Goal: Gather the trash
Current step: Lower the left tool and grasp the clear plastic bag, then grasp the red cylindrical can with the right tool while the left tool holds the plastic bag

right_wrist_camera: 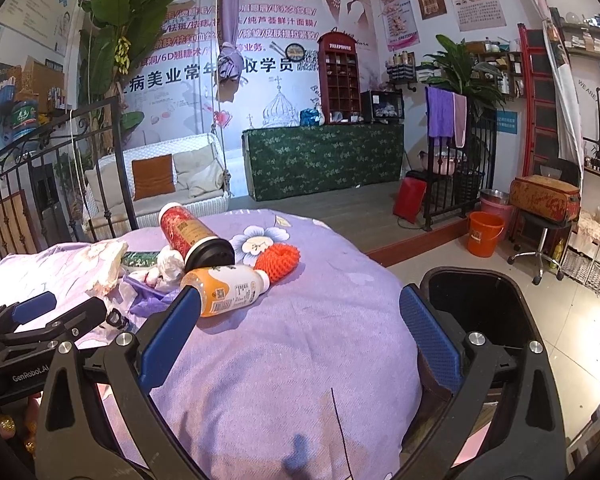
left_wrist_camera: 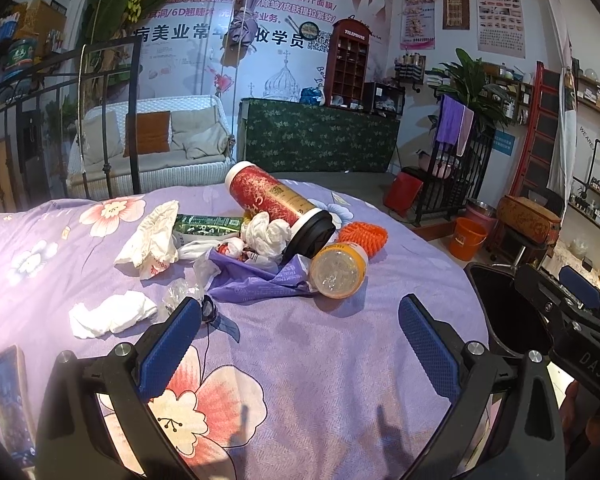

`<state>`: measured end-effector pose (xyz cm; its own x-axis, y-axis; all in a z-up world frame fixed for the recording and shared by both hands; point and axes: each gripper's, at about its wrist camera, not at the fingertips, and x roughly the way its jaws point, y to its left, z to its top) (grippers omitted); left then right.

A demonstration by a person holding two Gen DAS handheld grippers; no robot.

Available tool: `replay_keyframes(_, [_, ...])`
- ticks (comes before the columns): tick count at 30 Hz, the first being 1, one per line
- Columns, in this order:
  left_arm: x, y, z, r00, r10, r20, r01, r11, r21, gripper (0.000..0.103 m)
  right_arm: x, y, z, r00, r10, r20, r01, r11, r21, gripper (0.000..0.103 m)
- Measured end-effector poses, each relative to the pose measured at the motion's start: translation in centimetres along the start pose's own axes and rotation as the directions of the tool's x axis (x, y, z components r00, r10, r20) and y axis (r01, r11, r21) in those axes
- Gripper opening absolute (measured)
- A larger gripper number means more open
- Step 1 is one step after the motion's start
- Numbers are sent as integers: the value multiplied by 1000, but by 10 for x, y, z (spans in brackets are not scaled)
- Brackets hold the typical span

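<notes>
Both hand-held grippers, left point(left_wrist_camera: 300, 340) & right point(right_wrist_camera: 300, 340), gape wide, empty. Orange-label bottle point(right_wrist_camera: 226, 286) lies on the bed w/ trash pile, just ahead-left of right gripper, cap pointing right; right is nearer.

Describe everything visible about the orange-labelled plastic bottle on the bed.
The plastic bottle lies on its side on the purple floral bedspread, at the near edge of the trash pile. Its body is clear and looks empty, wrapped in an orange and white printed label, with a white cap end pointing toward the orange mesh sleeve. Its clear base faces the left wrist camera. The red canister's black lid sits just behind it, seemingly touching. Neither gripper holds it.
</notes>
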<state>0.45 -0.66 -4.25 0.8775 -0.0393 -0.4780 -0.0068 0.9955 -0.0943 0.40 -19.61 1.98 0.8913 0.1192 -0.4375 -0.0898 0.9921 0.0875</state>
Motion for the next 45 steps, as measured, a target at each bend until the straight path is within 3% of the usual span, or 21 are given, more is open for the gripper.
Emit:
replay_keyframes(12, [14,42,-2,987,89,-133,-95,995,-37,97,58,7,-11,971,66,-228,-70,997,-9,98])
replay_keyframes(16, [24,58,5,978,112,-177,-119,992,-32,96,69,9,-7,966,85,-245,-90,996,-8,98])
replay_keyframes(24, [60,81,19,960,106,-258,-117,993,-28,82,80,19,-5,960,117,-253,-126,992,-22,98])
replay_keyframes(30, [89,90,20,942,116,-315,-124,992,-7,79,85,18,-9,955,114,-272,-125,992,-23,98])
replay_keyframes(37, [103,91,17,921,133,-365,-141,990,3,64,91,18,-10,952,112,-285,-124,992,-23,98])
replay_keyframes(40, [103,88,19,921,158,-357,-160,987,24,51,93,20,-10,951,113,-287,-128,991,-36,98])
replay_keyframes(45, [101,89,21,930,137,-342,-147,989,-5,47,100,23,-11,945,128,-302,-146,988,-39,98])
